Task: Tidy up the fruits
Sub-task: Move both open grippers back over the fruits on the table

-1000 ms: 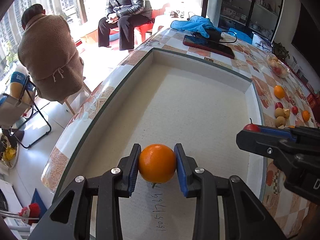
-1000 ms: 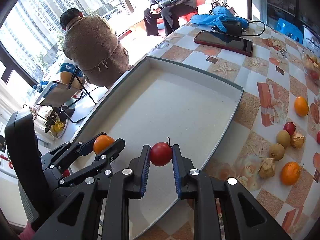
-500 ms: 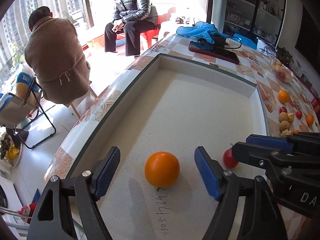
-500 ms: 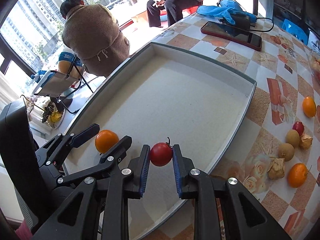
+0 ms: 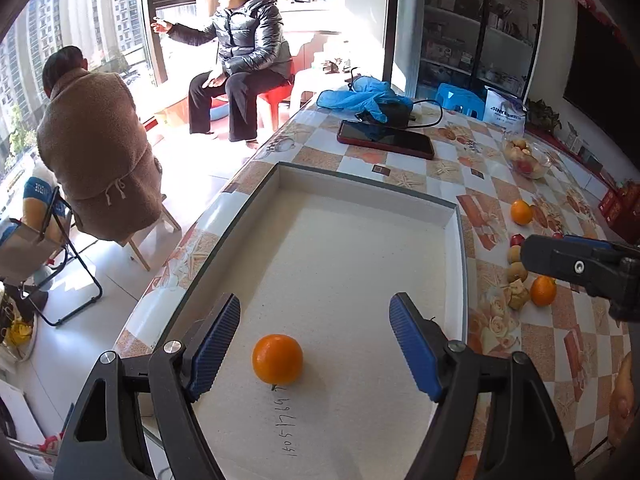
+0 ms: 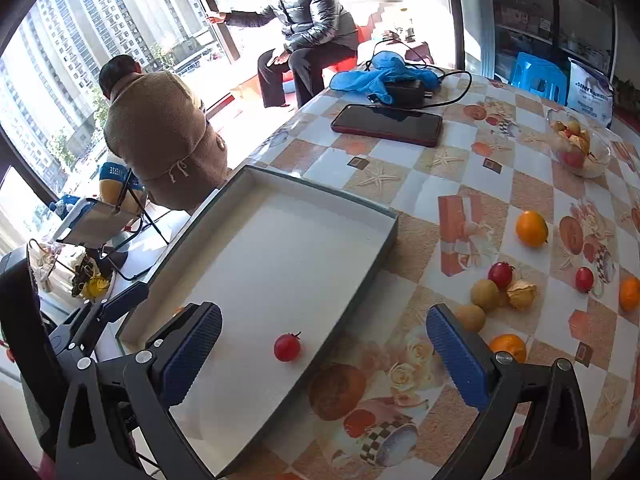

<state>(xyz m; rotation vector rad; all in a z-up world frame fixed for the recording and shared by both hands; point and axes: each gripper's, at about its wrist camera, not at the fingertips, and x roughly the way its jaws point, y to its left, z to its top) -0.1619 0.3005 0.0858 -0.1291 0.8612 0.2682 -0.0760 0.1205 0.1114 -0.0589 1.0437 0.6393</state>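
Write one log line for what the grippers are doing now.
left gripper: open | right gripper: opening | round orange, small red tomato: released in white tray

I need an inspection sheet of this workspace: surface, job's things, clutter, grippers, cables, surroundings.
Surface: table with patterned cover.
Job's things: orange and cherry tomato lie in the white tray; loose fruits remain on the table right of it.
Clutter: phone, blue cloth, glass fruit bowl.
Grippers: left gripper open, empty; right gripper opening, fingers clear of the tomato.
Cables: black cable beside the phone.
Surroundings: two seated persons by the window.
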